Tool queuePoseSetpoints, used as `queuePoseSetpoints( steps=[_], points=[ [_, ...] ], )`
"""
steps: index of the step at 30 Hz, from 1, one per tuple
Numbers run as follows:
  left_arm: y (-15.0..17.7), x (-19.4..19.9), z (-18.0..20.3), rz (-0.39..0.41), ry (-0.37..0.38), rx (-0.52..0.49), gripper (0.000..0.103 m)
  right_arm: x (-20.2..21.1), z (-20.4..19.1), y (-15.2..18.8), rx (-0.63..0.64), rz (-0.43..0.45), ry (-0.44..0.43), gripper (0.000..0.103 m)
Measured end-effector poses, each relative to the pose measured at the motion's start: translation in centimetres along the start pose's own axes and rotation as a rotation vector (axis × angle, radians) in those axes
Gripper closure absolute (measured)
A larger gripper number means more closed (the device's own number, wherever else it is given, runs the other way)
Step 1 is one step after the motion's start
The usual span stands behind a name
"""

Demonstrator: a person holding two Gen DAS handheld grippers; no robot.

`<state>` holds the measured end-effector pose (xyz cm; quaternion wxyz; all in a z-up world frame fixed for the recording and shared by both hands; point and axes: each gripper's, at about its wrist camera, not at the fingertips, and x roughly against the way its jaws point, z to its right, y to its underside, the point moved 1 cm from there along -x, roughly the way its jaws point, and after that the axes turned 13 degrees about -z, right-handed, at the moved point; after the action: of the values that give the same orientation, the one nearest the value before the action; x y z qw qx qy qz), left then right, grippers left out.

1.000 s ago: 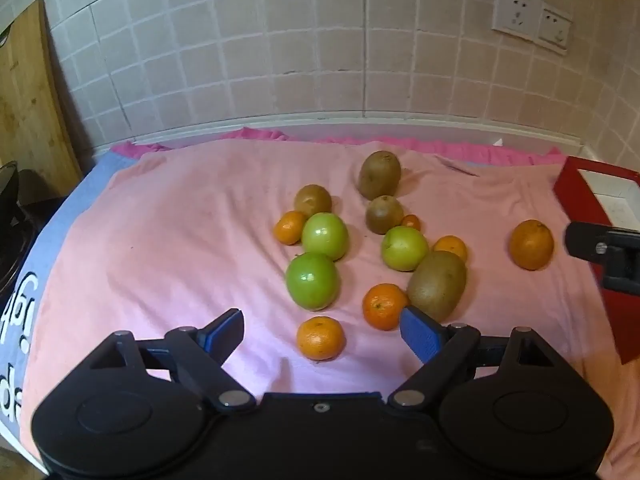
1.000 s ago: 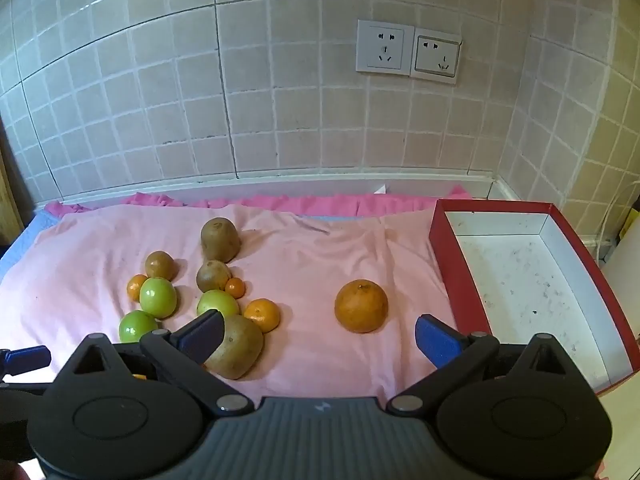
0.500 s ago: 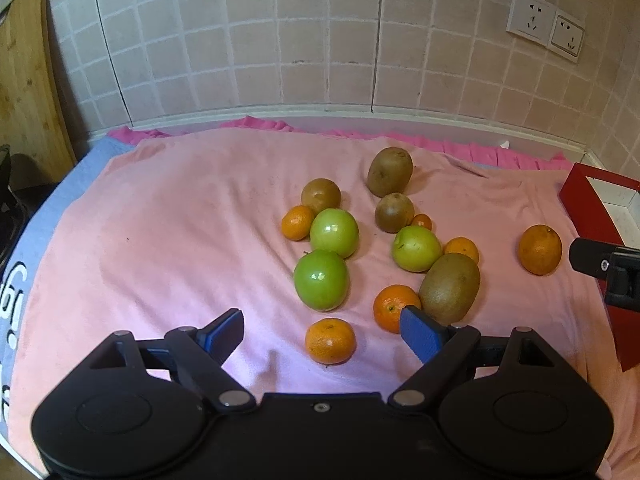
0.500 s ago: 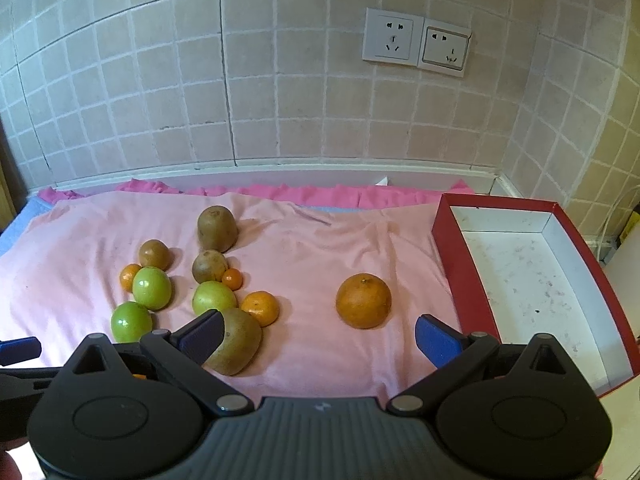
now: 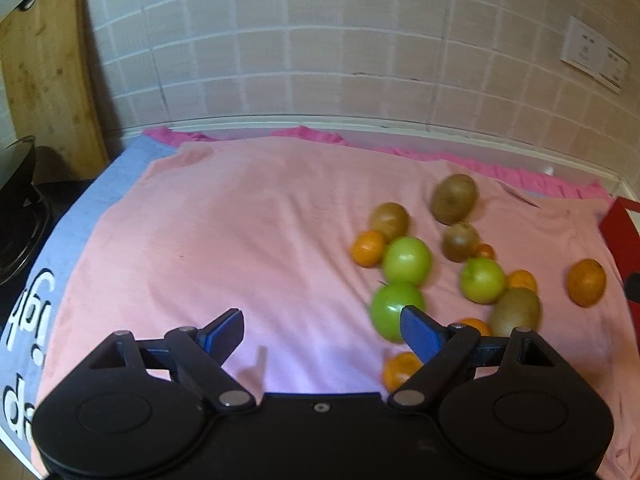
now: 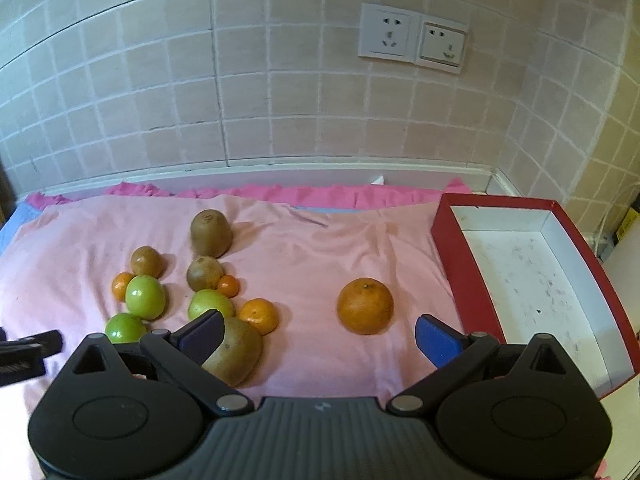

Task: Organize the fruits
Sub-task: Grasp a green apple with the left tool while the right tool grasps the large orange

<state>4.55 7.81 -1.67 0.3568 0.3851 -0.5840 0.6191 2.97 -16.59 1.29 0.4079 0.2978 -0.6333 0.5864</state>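
Observation:
Fruit lies on a pink cloth [image 6: 320,248]: green apples [image 6: 145,296], brown kiwis [image 6: 211,233] and small oranges [image 6: 259,315] in a cluster at the left, and one big orange [image 6: 365,306] alone nearer the red box [image 6: 456,276]. My right gripper [image 6: 320,334] is open and empty, just short of the big orange. My left gripper [image 5: 322,334] is open and empty over bare cloth, left of the cluster; its right finger overlaps a green apple [image 5: 394,312] in its view.
The red box has a white inside and stands at the right edge. A tiled wall with sockets [image 6: 412,38] runs behind. A wooden board [image 5: 44,80] and a dark pot [image 5: 16,184] stand at the far left, past a blue cloth [image 5: 80,220].
The left gripper has swung to the left, so the fruit cluster sits to the right in its view. The right gripper has risen slightly. No fruit moved.

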Motion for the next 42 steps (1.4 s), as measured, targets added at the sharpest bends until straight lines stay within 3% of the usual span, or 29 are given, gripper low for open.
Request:
queuePoseSetpoints(
  steps=[3,7,13,15,18,24,31,34,38,40,42],
  points=[
    [-0.6,-0.6,-0.6,-0.083,-0.007,-0.004,0.002,-0.5,0.5,-0.3,-0.015,-0.006,0.005,0.000],
    [-1.3,-1.0,-0.4,-0.047,0.001,-0.036,0.002,-1.1,1.2,-0.4,-0.027,-0.010,0.015,0.000],
    [-1.6,-3.6,0.8,-0.137,0.209,-0.115,0.002,-2.3,2.8,-0.1,-0.036,-0.026,0.041,0.000],
    [-1.7,-4.5,1.6,-0.146,0.232,-0.136,0.003,-2.9,3.7,0.0,-0.045,-0.033,0.046,0.000],
    [-1.8,-6.1,2.5,-0.197,0.227,-0.160,0.016,-3.9,4.6,0.0,-0.058,-0.034,0.052,0.004],
    [-2.2,-8.5,3.1,-0.257,0.243,-0.151,0.022,-6.8,5.2,-0.9,-0.094,-0.037,0.014,0.009],
    [-2.3,-9.6,3.0,-0.243,0.264,-0.145,0.025,-10.2,5.2,-2.4,-0.110,-0.045,0.030,0.009],
    [-2.3,-10.4,2.8,-0.247,0.278,-0.116,0.033,-11.4,5.3,-2.7,-0.101,-0.040,0.041,0.009],
    [-2.4,-11.4,2.6,-0.249,0.286,-0.094,0.035,-12.7,5.2,-3.0,-0.091,-0.052,0.048,0.009],
    [-2.4,-11.4,2.8,-0.227,0.274,-0.114,0.036,-13.2,5.2,-3.1,-0.101,-0.058,0.044,0.010],
    [-2.4,-11.4,3.2,-0.213,0.241,-0.134,0.044,-13.5,5.4,-3.1,-0.114,-0.058,0.033,0.013]
  ],
)
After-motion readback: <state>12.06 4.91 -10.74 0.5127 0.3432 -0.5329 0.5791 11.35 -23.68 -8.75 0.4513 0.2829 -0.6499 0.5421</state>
